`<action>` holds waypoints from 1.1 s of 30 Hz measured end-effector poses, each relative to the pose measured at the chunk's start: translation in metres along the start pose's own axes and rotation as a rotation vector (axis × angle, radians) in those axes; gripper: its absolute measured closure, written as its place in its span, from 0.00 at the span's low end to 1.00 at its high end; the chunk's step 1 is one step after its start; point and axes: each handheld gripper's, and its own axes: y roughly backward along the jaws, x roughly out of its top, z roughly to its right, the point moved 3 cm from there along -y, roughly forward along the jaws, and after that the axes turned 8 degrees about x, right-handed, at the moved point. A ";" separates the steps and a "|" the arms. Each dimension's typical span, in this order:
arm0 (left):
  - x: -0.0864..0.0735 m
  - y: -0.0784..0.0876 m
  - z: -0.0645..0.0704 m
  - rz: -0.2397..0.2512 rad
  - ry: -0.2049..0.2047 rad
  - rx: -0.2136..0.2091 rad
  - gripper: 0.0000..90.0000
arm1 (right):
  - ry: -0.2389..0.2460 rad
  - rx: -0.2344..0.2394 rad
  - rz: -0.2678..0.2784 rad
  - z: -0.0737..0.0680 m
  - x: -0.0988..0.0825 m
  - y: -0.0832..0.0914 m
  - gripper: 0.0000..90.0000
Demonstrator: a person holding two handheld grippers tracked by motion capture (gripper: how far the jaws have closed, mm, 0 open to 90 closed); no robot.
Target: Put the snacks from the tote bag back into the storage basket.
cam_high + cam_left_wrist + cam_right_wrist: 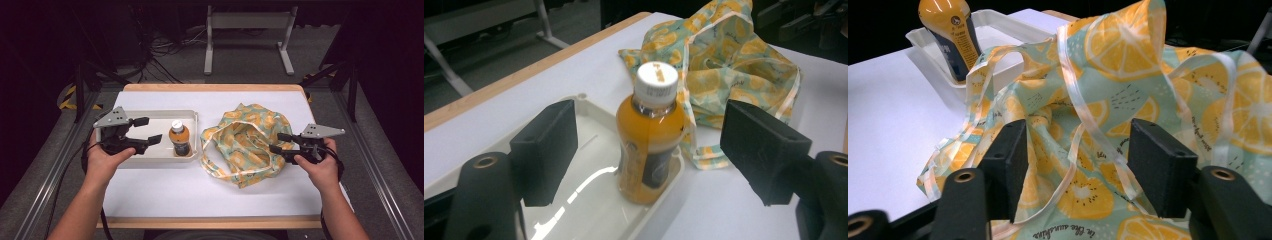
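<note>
An orange drink bottle (180,140) with a white cap stands upright in the right end of a white tray (150,116). My left gripper (150,130) is over the tray, left of the bottle and apart from it, jaws open. In the left gripper view the bottle (651,135) stands ahead between the jaw lines of the gripper (656,150), untouched. A crumpled lemon-print cloth bag (245,145) lies right of the tray. My right gripper (277,142) is at the bag's right edge. In the right gripper view, bag fabric (1148,60) and a strap lie between its open jaws (1083,165).
The white table top (165,192) has a wooden edge (210,222) at the front and back. Bare white surface lies in front of the tray and bag. Behind the table stand a grey frame (247,30) and floor cables (160,50). Metal rails run along both sides.
</note>
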 end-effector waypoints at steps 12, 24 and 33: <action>-0.039 0.024 -0.009 -0.005 0.064 0.045 0.12 | 0.018 -0.026 -0.006 -0.001 -0.002 0.007 0.26; -0.086 0.034 -0.017 -0.007 0.144 0.101 0.06 | 0.007 -0.042 0.041 0.006 -0.018 0.020 0.15; -0.115 0.028 -0.022 -0.017 0.183 0.120 0.00 | 0.008 -0.054 0.044 0.010 -0.027 0.024 0.12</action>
